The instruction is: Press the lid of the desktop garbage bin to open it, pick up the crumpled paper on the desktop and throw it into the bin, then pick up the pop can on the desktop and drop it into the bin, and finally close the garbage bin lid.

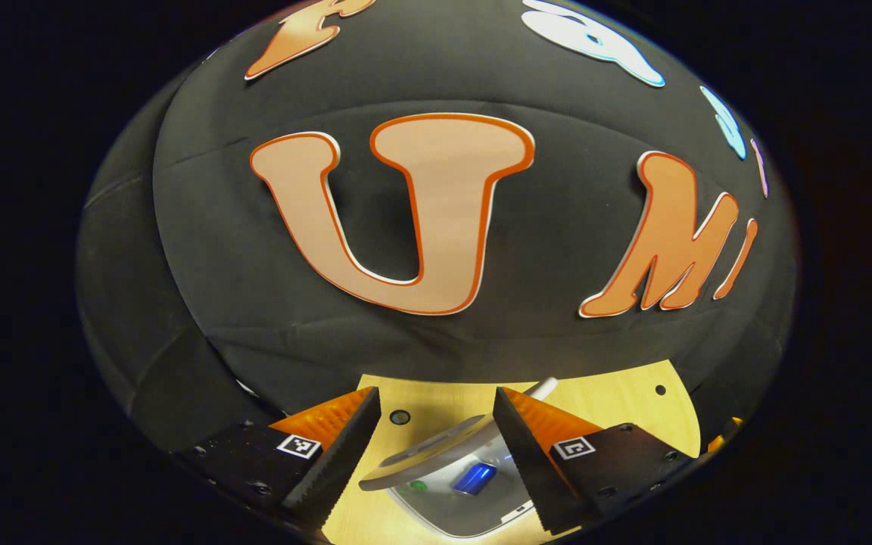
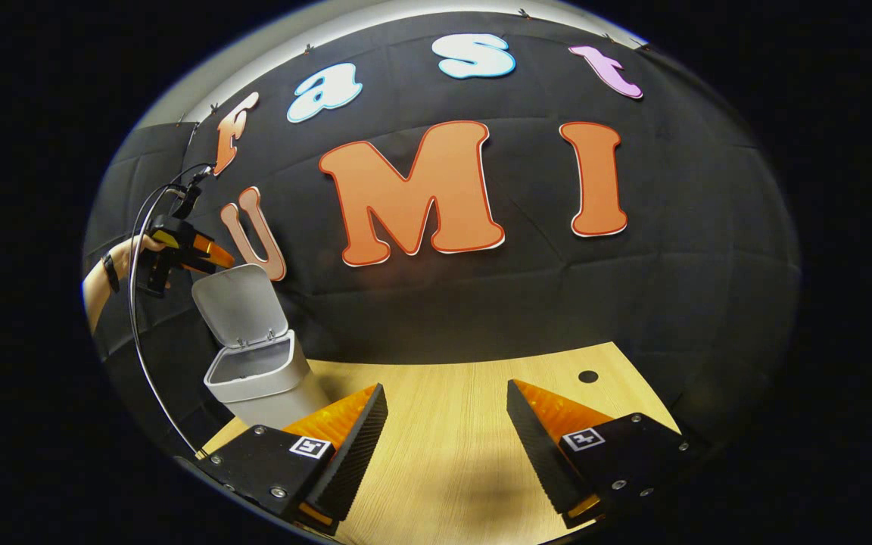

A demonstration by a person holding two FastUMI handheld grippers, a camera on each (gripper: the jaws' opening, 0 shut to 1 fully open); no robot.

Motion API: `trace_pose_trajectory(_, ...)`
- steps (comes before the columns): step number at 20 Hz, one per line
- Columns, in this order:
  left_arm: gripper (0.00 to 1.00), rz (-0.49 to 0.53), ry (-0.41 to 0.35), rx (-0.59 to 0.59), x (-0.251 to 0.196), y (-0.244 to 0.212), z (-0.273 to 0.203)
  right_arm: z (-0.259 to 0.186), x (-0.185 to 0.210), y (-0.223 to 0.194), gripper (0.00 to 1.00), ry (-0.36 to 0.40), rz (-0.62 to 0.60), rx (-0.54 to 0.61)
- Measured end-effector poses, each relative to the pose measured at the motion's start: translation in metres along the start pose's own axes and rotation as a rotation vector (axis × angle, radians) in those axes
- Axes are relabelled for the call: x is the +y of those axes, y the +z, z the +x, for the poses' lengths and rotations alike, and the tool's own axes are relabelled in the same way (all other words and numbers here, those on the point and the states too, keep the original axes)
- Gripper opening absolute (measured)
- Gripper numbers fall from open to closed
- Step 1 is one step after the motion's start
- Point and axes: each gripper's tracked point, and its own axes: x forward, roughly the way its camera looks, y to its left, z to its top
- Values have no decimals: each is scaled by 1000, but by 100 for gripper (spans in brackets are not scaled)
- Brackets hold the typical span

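In the left gripper view, my left gripper (image 1: 436, 393) hangs open right above the open white bin (image 1: 481, 522), nothing between its fingers. The bin's lid (image 1: 428, 453) stands raised, seen edge-on between the fingers. Inside the bin lies a blue pop can (image 1: 474, 478), with a small green spot beside it; I cannot make out the crumpled paper. In the right gripper view the bin (image 2: 266, 382) stands at the left of the wooden table (image 2: 466, 424), its lid (image 2: 243, 303) tilted up. A hand holds the left gripper (image 2: 205, 256) just above that lid. My right gripper (image 2: 446, 386) is open over bare table.
A cable (image 2: 135, 325) loops down from the left gripper beside the bin. The table has small round holes (image 2: 588, 376) near its back edge. The black cloth wall rises directly behind the table.
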Motion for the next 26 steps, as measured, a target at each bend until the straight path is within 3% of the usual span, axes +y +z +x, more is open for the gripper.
trace_pose_trajectory(5, 95, -19, -15, -27, -15, -25, -11, -6, 2, 2, 95, 18, 0, -1)
trace_pose_trajectory(15, 95, -26, 44, -120, -37, -85, -27, -13, -10, 6, 95, 30, -2, -3)
trace_pose_trajectory(26, 95, -41, 31, -91, -59, -176, -23, -11, -11, 3, 95, 53, 9, 9)
